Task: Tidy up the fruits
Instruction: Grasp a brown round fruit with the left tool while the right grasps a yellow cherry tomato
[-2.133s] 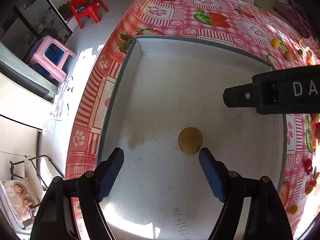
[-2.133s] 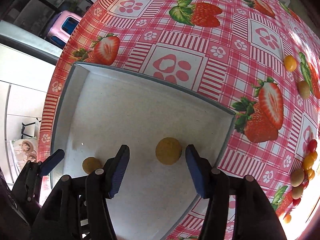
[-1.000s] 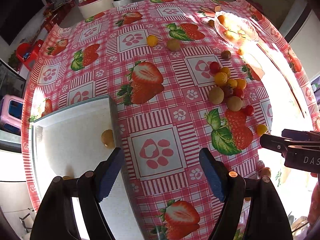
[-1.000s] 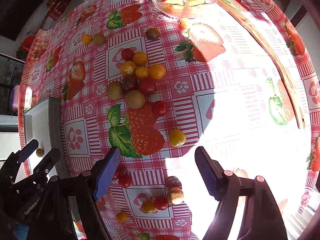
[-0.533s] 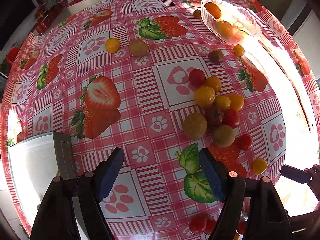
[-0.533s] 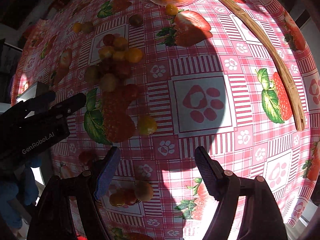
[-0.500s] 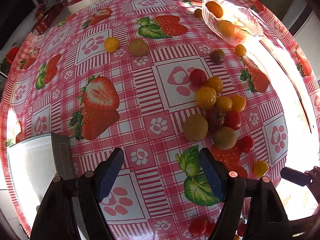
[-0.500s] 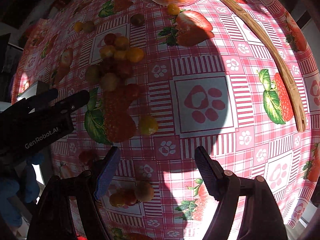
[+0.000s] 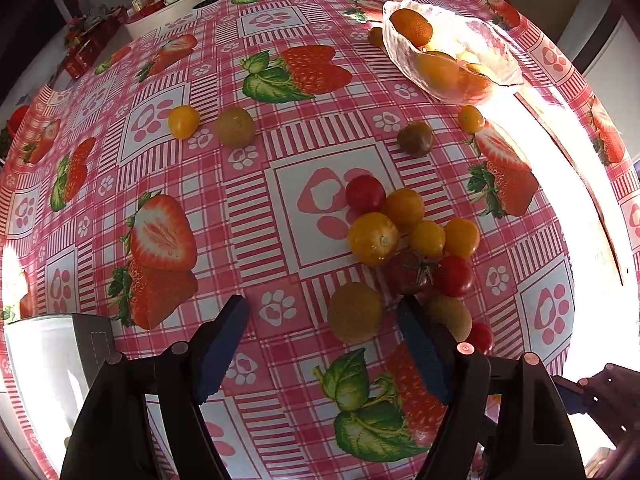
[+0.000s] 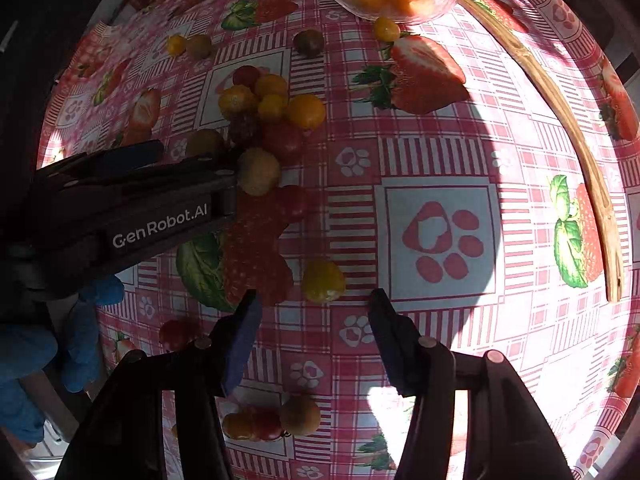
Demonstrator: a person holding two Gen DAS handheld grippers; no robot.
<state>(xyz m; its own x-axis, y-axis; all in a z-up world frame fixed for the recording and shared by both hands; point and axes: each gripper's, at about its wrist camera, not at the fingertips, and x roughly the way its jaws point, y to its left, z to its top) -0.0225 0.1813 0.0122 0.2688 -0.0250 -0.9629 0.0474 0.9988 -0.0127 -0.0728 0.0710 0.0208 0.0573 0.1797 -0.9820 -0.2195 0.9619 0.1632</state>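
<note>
Tongs, two, both agape (image 9: 322, 344) (image 10: 314, 334); one glass bowl (image 9: 404, 60).

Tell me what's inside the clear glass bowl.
Clear glass bowl holds orange and yellow fruits; sun glare and the rim hide the exact count and what lies beneath them.

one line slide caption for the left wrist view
Open left gripper closing in on a dull yellow fruit beside the tomato cluster on a strawberry-print tablecloth.
</note>
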